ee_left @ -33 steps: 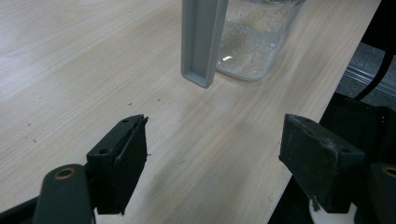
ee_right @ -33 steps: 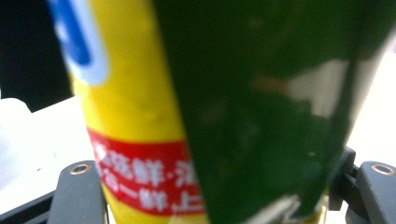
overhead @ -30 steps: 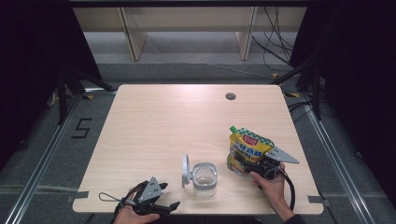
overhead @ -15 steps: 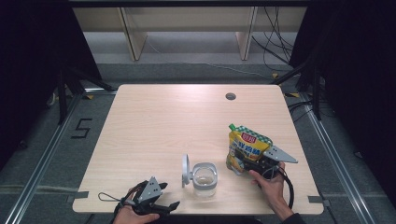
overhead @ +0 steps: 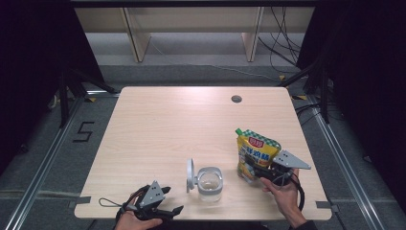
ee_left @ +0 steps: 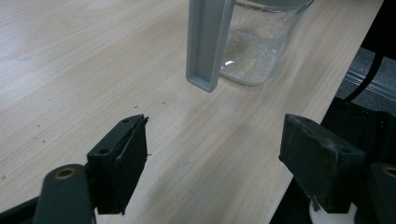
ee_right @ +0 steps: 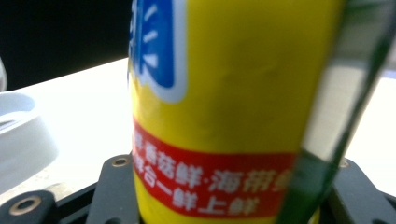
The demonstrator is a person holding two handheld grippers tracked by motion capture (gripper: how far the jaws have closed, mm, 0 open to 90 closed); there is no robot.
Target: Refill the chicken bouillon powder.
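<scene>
**A:** Which way does the pouch sit from the right gripper (overhead: pixel 257 168)?

**B:** Directly between its jaws. The yellow pouch (overhead: pixel 255 154) stands upright at the right side of the desk (overhead: pixel 158 129), long axis vertical, green cap corner at the top. The jaws have just been closing with the pouch between them, and in the right gripper view its lower body (ee_right: pixel 224 154) sits between the two black jaws, so I judge it pinched low down.

**A:** And the jar?

**B:** The clear jar (overhead: pixel 209 183) stands just left of the pouch, near the front edge, its grey lid (overhead: pixel 190 174) flipped up on the left. The pouch must travel left to reach it.

**A:** The left gripper (overhead: pixel 165 207)?

**B:** Spread wide, holding nothing, resting at the front edge left of the jar, nearer the jar than the right one is.

**A:** Anything unclear?

**B:** The right pads are hidden behind the pouch, so the actual contact isn't visible. That view is blurred. Whether the cap is on, I cannot tell.
</scene>
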